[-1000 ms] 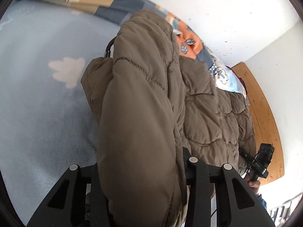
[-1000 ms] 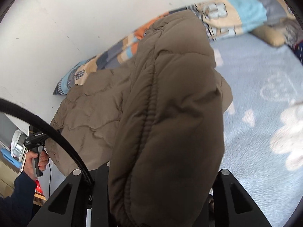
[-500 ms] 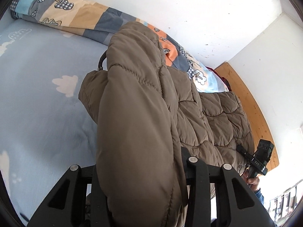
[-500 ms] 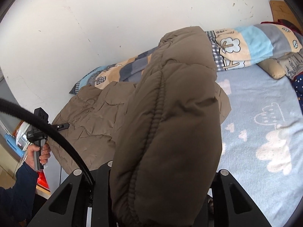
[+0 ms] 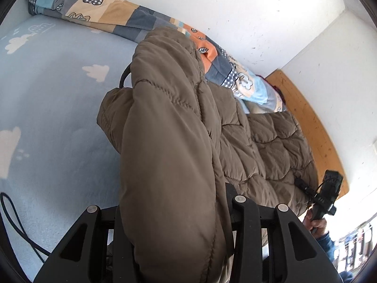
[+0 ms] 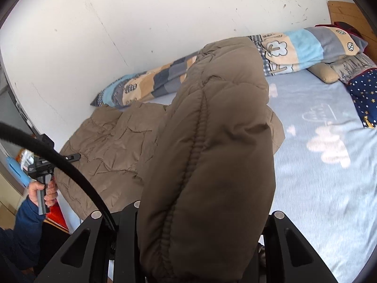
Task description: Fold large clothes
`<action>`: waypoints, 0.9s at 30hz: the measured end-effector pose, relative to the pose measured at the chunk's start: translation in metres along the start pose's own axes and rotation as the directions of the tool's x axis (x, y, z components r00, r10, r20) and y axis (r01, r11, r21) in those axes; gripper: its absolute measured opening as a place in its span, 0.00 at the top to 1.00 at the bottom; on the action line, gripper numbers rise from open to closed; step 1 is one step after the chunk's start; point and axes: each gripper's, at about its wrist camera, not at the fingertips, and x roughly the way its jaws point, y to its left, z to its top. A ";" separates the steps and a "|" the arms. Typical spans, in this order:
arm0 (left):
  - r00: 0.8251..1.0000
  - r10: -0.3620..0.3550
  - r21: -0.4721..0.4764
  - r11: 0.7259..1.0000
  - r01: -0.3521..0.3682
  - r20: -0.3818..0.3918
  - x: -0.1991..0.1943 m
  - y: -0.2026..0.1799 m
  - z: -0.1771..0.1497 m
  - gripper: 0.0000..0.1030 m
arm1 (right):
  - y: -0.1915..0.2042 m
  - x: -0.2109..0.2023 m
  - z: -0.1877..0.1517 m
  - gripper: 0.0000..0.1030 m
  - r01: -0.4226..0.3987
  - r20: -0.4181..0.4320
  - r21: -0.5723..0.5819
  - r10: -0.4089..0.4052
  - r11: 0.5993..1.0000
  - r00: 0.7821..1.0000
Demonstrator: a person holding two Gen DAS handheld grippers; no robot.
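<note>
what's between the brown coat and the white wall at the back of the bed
A rolled patchwork quilt lies along the wall behind the brown coat, seen in both wrist views.

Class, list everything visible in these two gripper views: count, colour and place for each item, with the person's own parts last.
Puffer jacket: one, brown, spread on bed, part lifted.
Bedsheet: one, light blue with white clouds, under jacket.
Patchwork quilt: one, blue, beige, orange, rolled along wall.
Star pillow: one, navy, far right.
Headboard: one, wooden, bed end.
Left gripper: black, shut on jacket.
Right gripper: black, shut on jacket.
</note>
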 end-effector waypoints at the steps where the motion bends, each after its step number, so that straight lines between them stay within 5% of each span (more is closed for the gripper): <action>1: 1.000 -0.002 -0.012 1.000 0.002 -0.005 0.002 0.004 -0.003 0.63 | 0.000 0.000 -0.003 0.65 0.004 -0.007 0.005 -0.004 1.000 1.000; 7: 0.996 0.054 -0.060 0.997 -0.058 -0.066 0.019 0.026 -0.021 0.61 | -0.009 0.015 -0.018 0.65 0.046 -0.086 0.036 -0.043 0.998 0.995; 12: 0.990 0.080 -0.136 0.986 -0.096 -0.115 0.034 0.054 -0.035 0.46 | -0.023 0.033 -0.031 0.61 0.086 -0.170 0.083 -0.071 0.993 0.983; 18: 0.987 0.123 -0.158 0.978 -0.138 -0.099 0.038 0.062 -0.048 0.21 | -0.047 0.048 -0.045 0.47 0.093 -0.226 0.176 -0.052 0.980 0.973; 27: 0.993 0.096 -0.242 0.964 -0.111 -0.076 0.026 0.075 -0.051 0.16 | -0.076 0.044 -0.064 0.22 0.120 -0.257 0.349 -0.028 0.929 0.966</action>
